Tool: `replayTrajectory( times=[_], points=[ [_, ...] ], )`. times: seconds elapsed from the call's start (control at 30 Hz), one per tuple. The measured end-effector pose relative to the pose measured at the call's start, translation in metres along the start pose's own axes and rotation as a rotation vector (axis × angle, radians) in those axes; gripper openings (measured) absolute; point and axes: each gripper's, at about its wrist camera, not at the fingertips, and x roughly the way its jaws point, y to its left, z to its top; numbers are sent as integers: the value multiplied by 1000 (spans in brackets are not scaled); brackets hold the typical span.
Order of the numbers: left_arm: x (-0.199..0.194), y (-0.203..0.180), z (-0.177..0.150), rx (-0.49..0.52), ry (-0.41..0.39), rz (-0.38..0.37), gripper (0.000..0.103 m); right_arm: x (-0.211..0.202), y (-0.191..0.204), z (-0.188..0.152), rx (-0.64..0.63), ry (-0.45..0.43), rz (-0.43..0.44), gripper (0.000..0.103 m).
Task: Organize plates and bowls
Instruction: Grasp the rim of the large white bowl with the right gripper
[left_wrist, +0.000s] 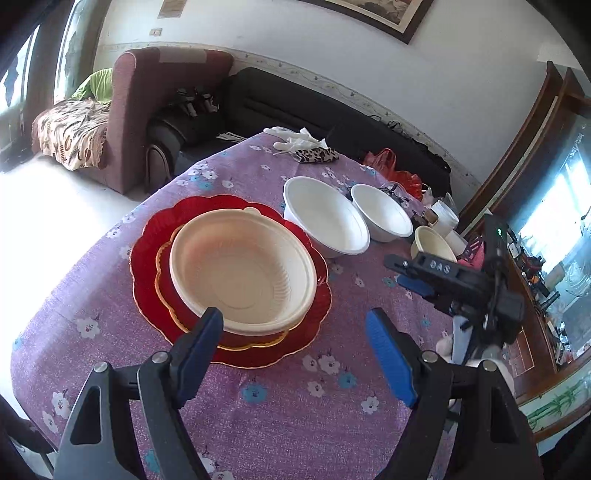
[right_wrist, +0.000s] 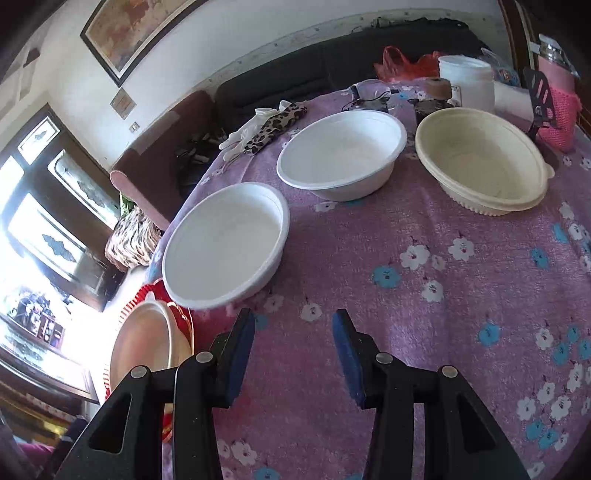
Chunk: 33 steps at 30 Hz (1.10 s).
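Bowls and plates spread over a purple flowered tablecloth (left_wrist: 258, 406), both grippers hanging empty above it.

Cream bowl (left_wrist: 242, 271) sits nested on a small gold-rimmed plate (left_wrist: 255, 341), itself on a large red scalloped plate (left_wrist: 147, 273). Two white bowls (right_wrist: 225, 245) (right_wrist: 341, 155) stand in a row beyond, close but apart; a second cream bowl (right_wrist: 480, 158) sits past them near the table's cluttered far end. Left gripper (left_wrist: 293, 334): jaws wide apart, nothing between them, one blue pad overlapping the near rim of the stacked cream bowl in view; contact cannot be told. Right gripper (right_wrist: 293, 332): jaws partly open, nothing held, over bare cloth just short of the nearest white bowl. White gloves (left_wrist: 295, 138) and a leopard-print cloth (left_wrist: 314, 155) lie at the far edge.
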Motion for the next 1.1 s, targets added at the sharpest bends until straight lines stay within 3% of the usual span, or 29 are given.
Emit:
replayTrajectory(
  times=[0.13, 0.33, 0.37, 0.4, 0.43, 0.7, 0.93, 1.03, 1.1],
  points=[
    [-3, 10, 0, -6, -9, 23, 79, 38, 5, 26, 100, 45, 45, 48],
    [2, 27, 3, -34, 2, 42, 79, 92, 2, 43, 245, 119, 42, 46],
    [3, 28, 3, -37, 3, 42, 79, 95, 0, 42, 264, 131, 63, 26],
    [4, 29, 4, -41, 4, 41, 79, 97, -1, 40, 267, 147, 85, 16],
    [5, 30, 5, -43, 5, 40, 79, 95, -1, 39, 255, 151, 81, 14],
    [13, 9, 6, -10, 35, -8, 79, 27, -43, 22, 174, 140, -11, 11],
    [41, -52, 3, 87, 110, -84, 80, -46, -102, -19, 146, 191, -16, 12],
    [61, -84, 3, 147, 135, -91, 80, -60, -110, -24, 137, 141, -21, 12],
    [77, -104, 10, 194, 132, -54, 80, -64, -110, -24, 138, 114, -4, 16]
  ],
)
